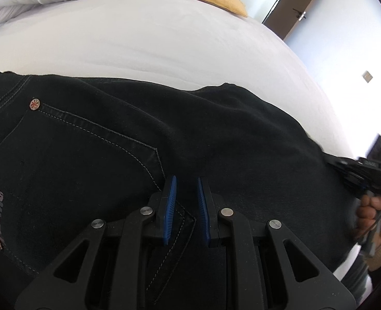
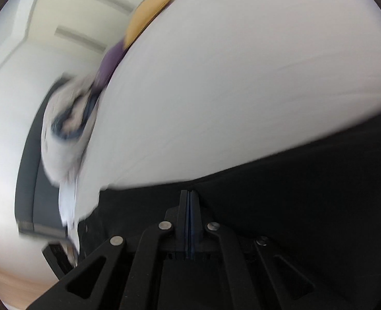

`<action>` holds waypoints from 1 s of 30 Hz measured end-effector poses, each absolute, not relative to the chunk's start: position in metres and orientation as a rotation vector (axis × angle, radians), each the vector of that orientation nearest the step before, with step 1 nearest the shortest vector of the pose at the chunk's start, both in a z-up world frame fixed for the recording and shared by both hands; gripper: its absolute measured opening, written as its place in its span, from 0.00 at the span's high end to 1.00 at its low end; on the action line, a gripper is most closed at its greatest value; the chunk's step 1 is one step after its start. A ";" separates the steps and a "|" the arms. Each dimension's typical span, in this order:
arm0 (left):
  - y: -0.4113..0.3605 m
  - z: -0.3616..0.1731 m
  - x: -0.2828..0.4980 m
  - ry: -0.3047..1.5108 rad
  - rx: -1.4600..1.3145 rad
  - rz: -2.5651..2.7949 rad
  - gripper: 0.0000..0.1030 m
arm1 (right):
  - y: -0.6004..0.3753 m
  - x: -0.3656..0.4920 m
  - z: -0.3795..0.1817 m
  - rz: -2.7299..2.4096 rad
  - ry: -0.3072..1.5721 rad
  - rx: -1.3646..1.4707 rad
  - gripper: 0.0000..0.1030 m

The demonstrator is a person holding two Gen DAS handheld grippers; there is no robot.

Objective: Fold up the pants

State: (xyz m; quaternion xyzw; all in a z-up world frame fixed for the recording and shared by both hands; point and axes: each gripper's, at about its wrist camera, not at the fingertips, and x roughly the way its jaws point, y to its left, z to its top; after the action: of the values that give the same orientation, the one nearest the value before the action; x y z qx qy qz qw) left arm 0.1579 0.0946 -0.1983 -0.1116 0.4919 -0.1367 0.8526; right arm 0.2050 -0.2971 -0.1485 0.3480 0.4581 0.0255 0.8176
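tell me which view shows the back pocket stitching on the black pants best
The left wrist view: the back pocket of the black denim pants is sharp, with pale stitching and a metal rivet visible. The right wrist view is motion-blurred and shows only plain black cloth, no pocket.

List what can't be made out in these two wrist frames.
- Right wrist view: motion blur smears the pillows and room; the right claw looks shut, but whether fabric sits between its pads is unclear.
- Left wrist view: the pants run off the left and bottom edges, so legs and fold state are cut off.
- Left wrist view: the left claw is open; its own linkage hides the fabric beneath.
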 end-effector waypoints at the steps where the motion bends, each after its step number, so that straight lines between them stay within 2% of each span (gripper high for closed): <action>1: 0.093 -0.199 0.158 1.034 -0.224 -0.278 0.84 | -0.325 0.189 -0.140 -0.016 0.932 0.767 1.00; 5: 0.084 -0.199 0.157 1.037 -0.186 -0.254 0.84 | -0.391 0.138 -0.094 -0.268 0.816 0.727 0.99; 6: 0.079 -0.201 0.160 1.038 -0.178 -0.248 0.84 | -0.388 0.132 -0.082 -0.279 0.807 0.709 0.91; 10: 0.053 -0.196 0.154 1.035 -0.162 -0.228 0.84 | -0.307 0.136 -0.060 0.051 0.856 0.642 0.90; 11: 0.052 -0.195 0.154 1.034 -0.159 -0.223 0.84 | -0.276 0.137 -0.060 0.160 0.887 0.616 0.90; 13: 0.048 -0.195 0.154 1.034 -0.147 -0.214 0.84 | -0.215 0.136 -0.073 0.357 0.959 0.591 0.82; 15: 0.043 -0.191 0.154 1.035 -0.132 -0.208 0.84 | -0.171 0.137 -0.098 0.440 1.049 0.550 0.81; 17: 0.028 -0.193 0.155 1.035 -0.124 -0.204 0.84 | -0.146 0.138 -0.129 0.454 1.155 0.515 0.81; 18: 0.027 -0.194 0.155 1.034 -0.122 -0.204 0.84 | -0.146 0.137 -0.144 0.415 1.212 0.483 0.89; 19: 0.027 -0.193 0.155 1.034 -0.122 -0.203 0.84 | -0.155 0.132 -0.153 0.392 1.224 0.488 1.00; 23: 0.034 -0.190 0.151 1.026 -0.111 -0.197 0.84 | -0.211 0.115 -0.150 0.270 1.160 0.560 1.00; 30: 0.033 -0.190 0.146 1.017 -0.094 -0.191 0.84 | -0.372 0.064 -0.104 -0.187 1.005 0.610 1.00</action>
State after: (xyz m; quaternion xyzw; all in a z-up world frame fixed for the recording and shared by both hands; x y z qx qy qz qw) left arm 0.1463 0.0333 -0.1898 -0.0449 0.4858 -0.0914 0.8681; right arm 0.0642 -0.3725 -0.1045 0.2873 0.4733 -0.0882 0.8280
